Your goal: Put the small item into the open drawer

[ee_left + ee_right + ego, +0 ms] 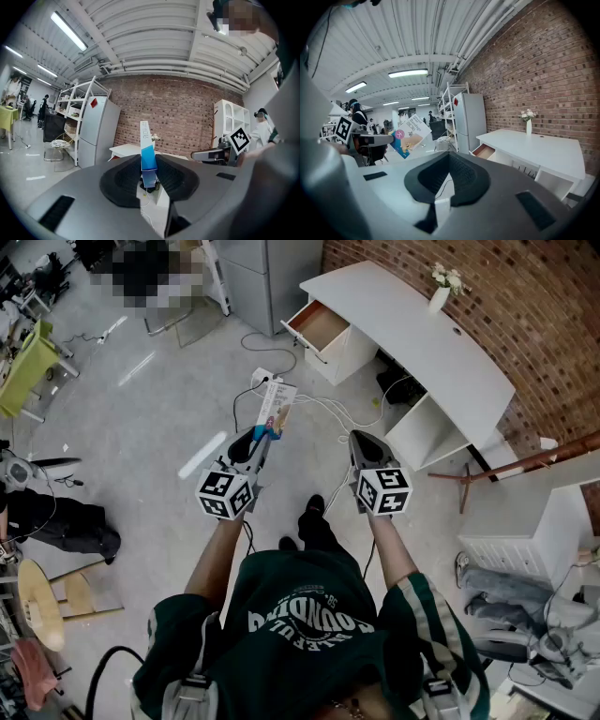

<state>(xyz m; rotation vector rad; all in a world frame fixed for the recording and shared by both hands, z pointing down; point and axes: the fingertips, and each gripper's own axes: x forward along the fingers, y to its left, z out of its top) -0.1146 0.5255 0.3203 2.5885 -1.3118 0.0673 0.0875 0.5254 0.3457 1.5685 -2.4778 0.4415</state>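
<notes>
My left gripper (261, 434) is shut on a small white and blue box (275, 409), held upright out in front of the person. In the left gripper view the box (146, 150) stands edge-on between the black pads (125, 180). To its right, my right gripper (361, 439) is shut with nothing in it. A white desk (422, 324) stands ahead against the brick wall. Its wooden drawer (319, 326) is pulled open at the left end. The right gripper view shows the same drawer (483, 151) and the held box (410, 133) off to the left.
A power strip with cables (261, 379) lies on the floor between me and the desk. A grey cabinet (262, 277) stands left of the drawer. A vase of flowers (441, 292) sits on the desk top. A white shelf unit (534, 521) is at the right.
</notes>
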